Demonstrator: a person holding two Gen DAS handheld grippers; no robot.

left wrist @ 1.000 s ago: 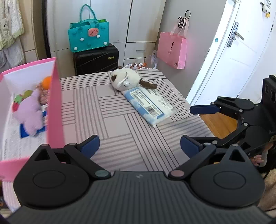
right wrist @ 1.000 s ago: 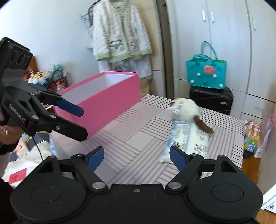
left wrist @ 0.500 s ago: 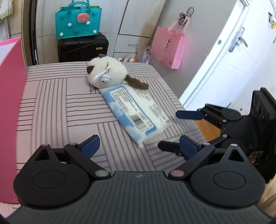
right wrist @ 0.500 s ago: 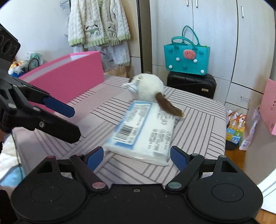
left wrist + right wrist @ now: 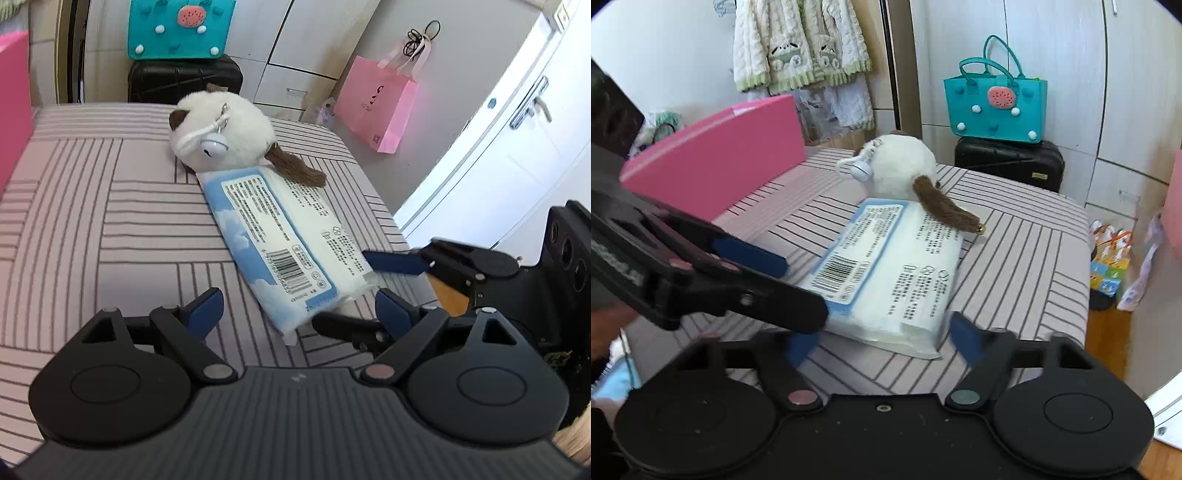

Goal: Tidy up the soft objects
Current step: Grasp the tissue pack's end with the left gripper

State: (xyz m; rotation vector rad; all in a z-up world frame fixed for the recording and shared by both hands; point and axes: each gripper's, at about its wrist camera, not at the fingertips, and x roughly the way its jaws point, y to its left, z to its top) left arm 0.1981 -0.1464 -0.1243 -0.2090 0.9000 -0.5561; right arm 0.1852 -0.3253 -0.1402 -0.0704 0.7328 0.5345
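Note:
A blue-and-white tissue pack (image 5: 280, 229) (image 5: 897, 266) lies flat on the striped table (image 5: 92, 221) (image 5: 1015, 240). A white plush toy (image 5: 229, 129) (image 5: 905, 170) with a bell sits at its far end, its brown tail draped over the pack. My left gripper (image 5: 299, 310) (image 5: 803, 288) straddles the pack's near left corner. My right gripper (image 5: 882, 341) (image 5: 369, 295) straddles the near right corner. Both pairs of jaws are closing around the pack's near end, and a gap still shows between the pads and the pack. The pink box (image 5: 13, 103) (image 5: 720, 162) stands at the table's left.
A teal bag (image 5: 995, 107) rests on a black suitcase (image 5: 1008, 160) behind the table. A pink paper bag (image 5: 376, 107) hangs by the white door (image 5: 517, 129). A knitted cardigan (image 5: 801, 48) hangs on the wall. The table's right edge drops to a wooden floor.
Both grippers have come down and forward to the pack's near end, and their jaws have narrowed. The pack and toy lie where they were.

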